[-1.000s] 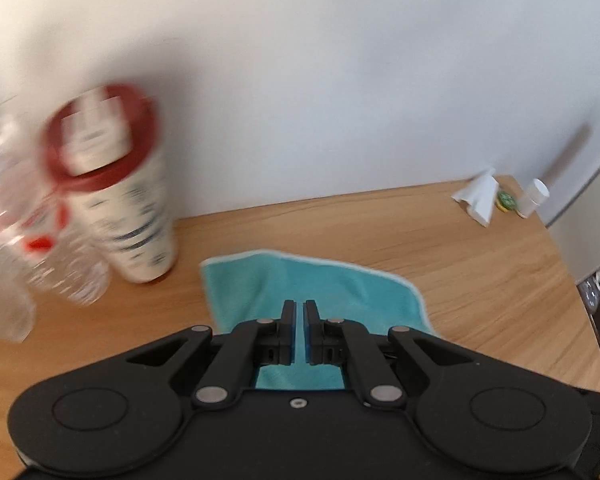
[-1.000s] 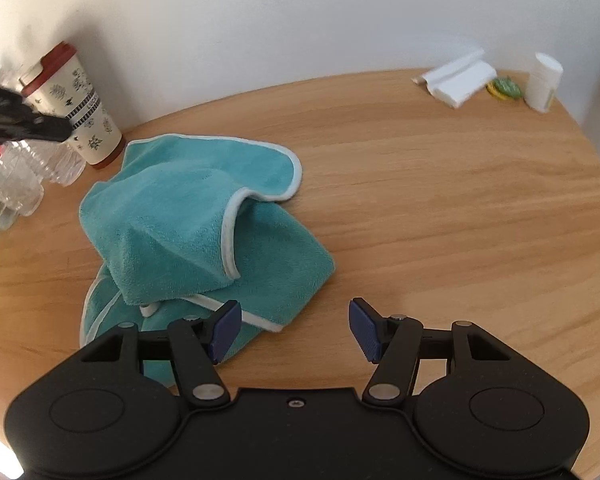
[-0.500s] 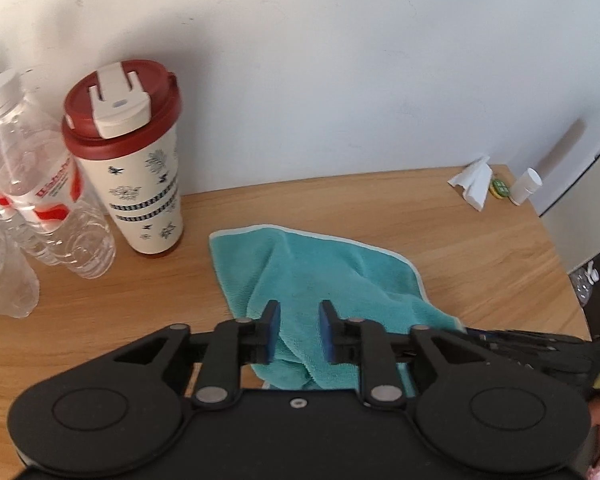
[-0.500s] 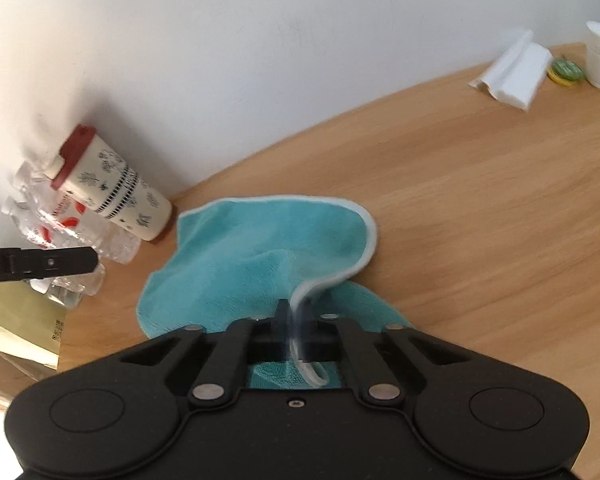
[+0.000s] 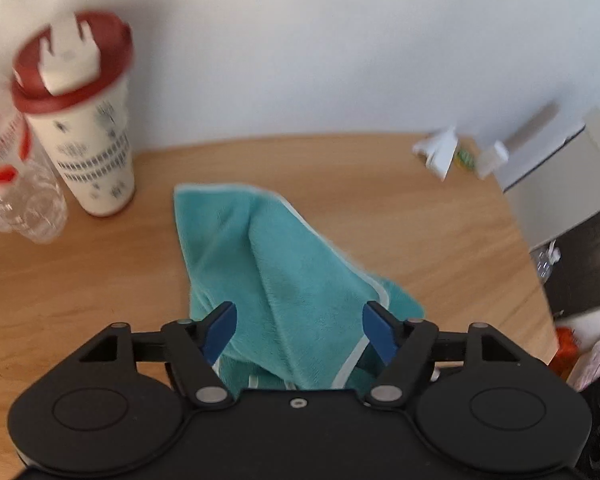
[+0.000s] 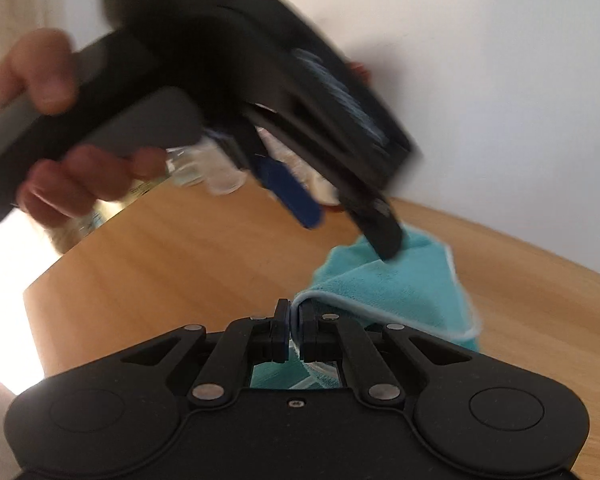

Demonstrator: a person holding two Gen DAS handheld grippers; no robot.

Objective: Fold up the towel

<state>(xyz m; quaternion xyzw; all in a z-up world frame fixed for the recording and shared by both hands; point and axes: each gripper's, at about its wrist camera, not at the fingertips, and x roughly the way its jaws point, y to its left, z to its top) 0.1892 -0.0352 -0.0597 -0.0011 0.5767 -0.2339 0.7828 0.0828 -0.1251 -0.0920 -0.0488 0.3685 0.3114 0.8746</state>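
Observation:
A teal towel (image 5: 268,260) with a pale hem lies bunched on the wooden table (image 5: 440,248), pulled up into a ridge that runs toward me. My left gripper (image 5: 300,330) stands open, its blue pads (image 5: 220,328) on either side of the ridge and apart from it. In the right wrist view my right gripper (image 6: 294,314) is shut on the towel's (image 6: 400,288) pale hem, lifting that edge. The left gripper (image 6: 350,236), held by a hand (image 6: 48,76), hovers blurred just above the towel's far part.
A red-lidded patterned tumbler (image 5: 88,136) and clear plastic bottles (image 5: 16,196) stand at the back left by the wall. Folded white paper (image 5: 440,152) and a small white bottle (image 5: 492,158) sit at the back right. The table edge (image 6: 40,292) is close on the left.
The left gripper went from shut to wide open over the towel. The right gripper shut on the towel's hem and swung left, pulling the edge up; the left gripper now fills its view.

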